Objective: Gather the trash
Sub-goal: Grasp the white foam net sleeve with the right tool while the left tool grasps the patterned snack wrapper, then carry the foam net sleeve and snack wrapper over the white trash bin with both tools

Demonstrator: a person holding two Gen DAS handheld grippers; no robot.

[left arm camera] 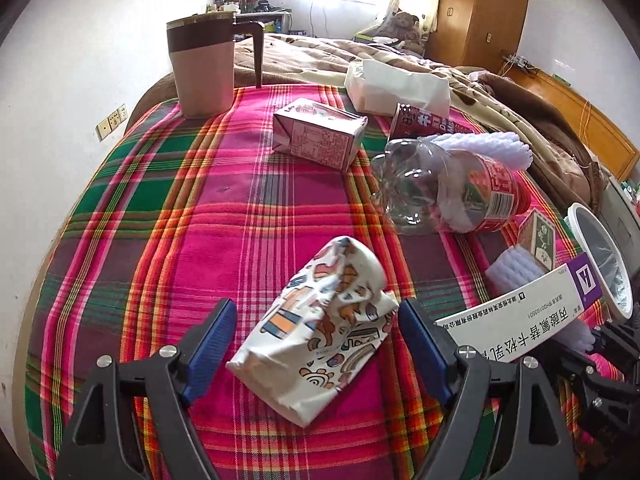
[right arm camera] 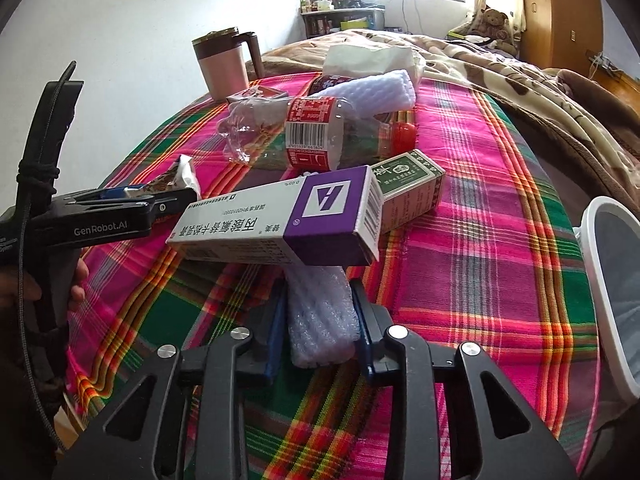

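My left gripper [left arm camera: 316, 344] is open, its blue pads on either side of a crumpled cartoon-print wrapper [left arm camera: 320, 336] lying on the plaid cloth [left arm camera: 180, 220]. My right gripper [right arm camera: 320, 320] is shut on a white foam net sleeve [right arm camera: 322, 316], whose far end lies under a purple-and-white medicine box [right arm camera: 280, 220]. Behind lie a crushed clear bottle with a red label [left arm camera: 448, 192], a pink drink carton [left arm camera: 316, 132], a green-and-white box [right arm camera: 412, 192], a second foam net [right arm camera: 380, 88] and a dark red can [left arm camera: 424, 120]. The left gripper shows in the right wrist view [right arm camera: 172, 196].
A white-rimmed bin [right arm camera: 612, 292] with a dark liner stands at the right edge of the cloth. A pink mug with a brown handle [left arm camera: 204, 68] and a tissue pack [left arm camera: 396, 84] sit at the far end. Rumpled blankets lie beyond.
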